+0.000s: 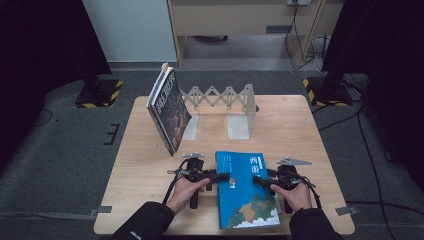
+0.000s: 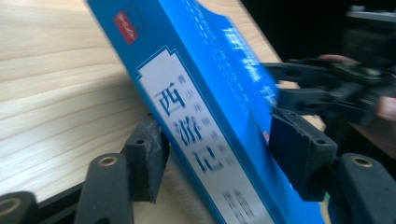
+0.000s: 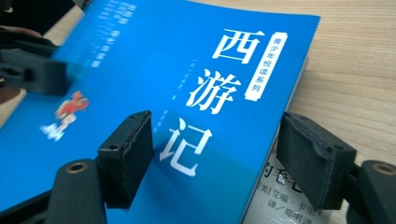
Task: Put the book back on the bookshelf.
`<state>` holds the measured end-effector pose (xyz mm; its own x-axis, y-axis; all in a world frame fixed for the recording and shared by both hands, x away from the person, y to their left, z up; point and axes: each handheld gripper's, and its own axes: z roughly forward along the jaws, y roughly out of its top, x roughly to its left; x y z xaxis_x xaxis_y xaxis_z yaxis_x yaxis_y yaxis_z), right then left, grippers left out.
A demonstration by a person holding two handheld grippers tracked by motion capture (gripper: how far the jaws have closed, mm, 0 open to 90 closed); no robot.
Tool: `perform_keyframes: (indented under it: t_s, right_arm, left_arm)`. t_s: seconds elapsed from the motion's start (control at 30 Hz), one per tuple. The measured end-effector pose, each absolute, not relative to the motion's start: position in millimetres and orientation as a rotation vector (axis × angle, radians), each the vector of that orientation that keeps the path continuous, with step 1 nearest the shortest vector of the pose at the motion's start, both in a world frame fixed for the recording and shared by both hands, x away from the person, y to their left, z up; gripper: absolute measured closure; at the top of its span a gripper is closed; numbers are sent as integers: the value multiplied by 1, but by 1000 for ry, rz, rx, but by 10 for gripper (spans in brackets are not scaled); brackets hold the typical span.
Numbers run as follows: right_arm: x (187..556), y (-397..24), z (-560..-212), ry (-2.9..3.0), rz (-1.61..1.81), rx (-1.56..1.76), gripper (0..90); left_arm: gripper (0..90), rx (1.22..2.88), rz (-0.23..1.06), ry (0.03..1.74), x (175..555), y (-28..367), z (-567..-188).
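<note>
A blue book (image 1: 245, 192) lay at the lower middle of the high view, on the near part of the bench (image 1: 140, 170), with a hand and gripper at each of its long edges. The left gripper (image 1: 225, 176) met the book's left edge near the top corner, held by the left hand (image 1: 186, 192); the right gripper (image 1: 257, 181) came in from the right edge, held by the right hand (image 1: 298, 194). In the left gripper view the book (image 2: 201, 107) ran tilted between the two black pads (image 2: 148, 156), spine side showing; the right-hand pad touched the cover, but the other pad seemed a shade clear of it, so I could not tell whether it truly gripped. In the right gripper view the jaws stood half open over the book (image 3: 177, 93), one pad (image 3: 126, 156) resting on the cover and the other beyond the edge, above a second, pale book (image 3: 280, 196) lying under the blue one. The left gripper (image 3: 28, 74) showed blurred at the upper left there. Toward the upper left of the bench, two darker books (image 1: 169, 107) leaned against a pale folding rack (image 1: 227, 100), well apart from the blue one.
</note>
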<state>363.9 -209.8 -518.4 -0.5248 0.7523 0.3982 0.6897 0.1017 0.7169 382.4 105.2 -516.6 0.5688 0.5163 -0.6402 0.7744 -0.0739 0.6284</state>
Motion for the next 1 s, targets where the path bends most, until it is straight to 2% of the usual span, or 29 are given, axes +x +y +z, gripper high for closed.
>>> perform_keyframes:
  t_s: [0.1, 0.6, 1.0]
  right_arm:
    - [364, -209, -519, 2281, 1449, 1506, 279]
    - [369, -213, -519, 2283, 1465, 1506, 277]
    - [374, -211, -502, 2231, 1488, 1439, 381]
  left_arm:
    - [390, 1787, -292, 1019, 378, 97, -511]
    - [444, 1811, -281, 1030, 379, 91, -501]
    - [491, 1806, -212, 1013, 386, 96, -478]
